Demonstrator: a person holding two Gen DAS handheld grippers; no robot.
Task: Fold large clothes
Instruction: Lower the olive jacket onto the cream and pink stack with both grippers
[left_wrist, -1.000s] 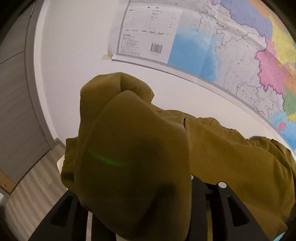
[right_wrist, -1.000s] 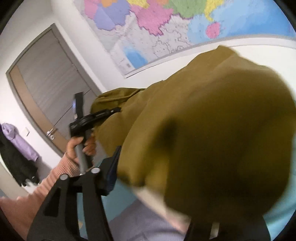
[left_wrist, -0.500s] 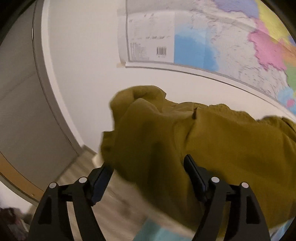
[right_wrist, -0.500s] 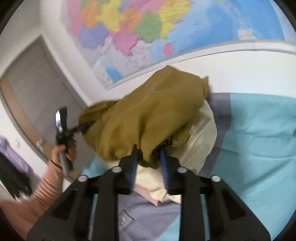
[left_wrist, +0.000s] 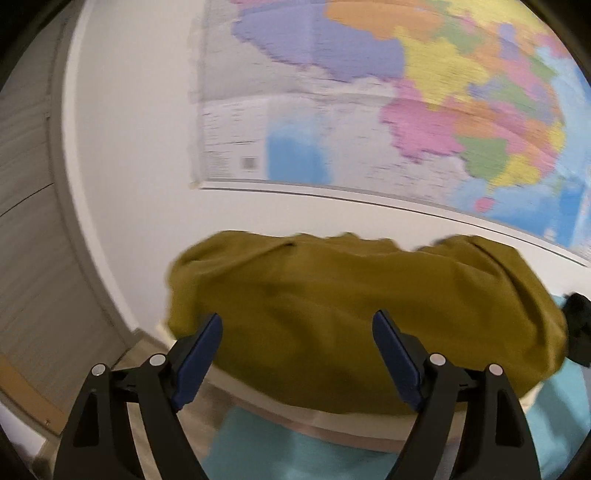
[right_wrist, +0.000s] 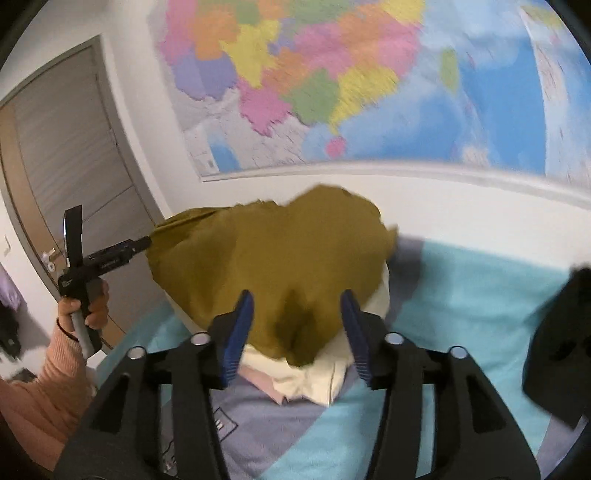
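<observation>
An olive-green garment (left_wrist: 354, 317) lies in a rumpled heap on top of pale cream clothes (right_wrist: 325, 380) on the bed. My left gripper (left_wrist: 297, 349) is open, its blue pads apart, just in front of the heap and holding nothing. My right gripper (right_wrist: 297, 328) is open too, its jaws on either side of the garment's (right_wrist: 273, 266) near edge without gripping it. The left gripper also shows in the right wrist view (right_wrist: 107, 258), held in a hand at the heap's left side.
The bed has a teal and grey cover (right_wrist: 461, 306). A dark garment (right_wrist: 557, 343) lies at the right. A wall map (left_wrist: 388, 103) hangs behind the bed. A grey door (right_wrist: 62, 155) stands at the left.
Both grippers have let go of the olive garment and opened. The garment has dropped from held-up in front of the cameras onto the pile on the bed.
</observation>
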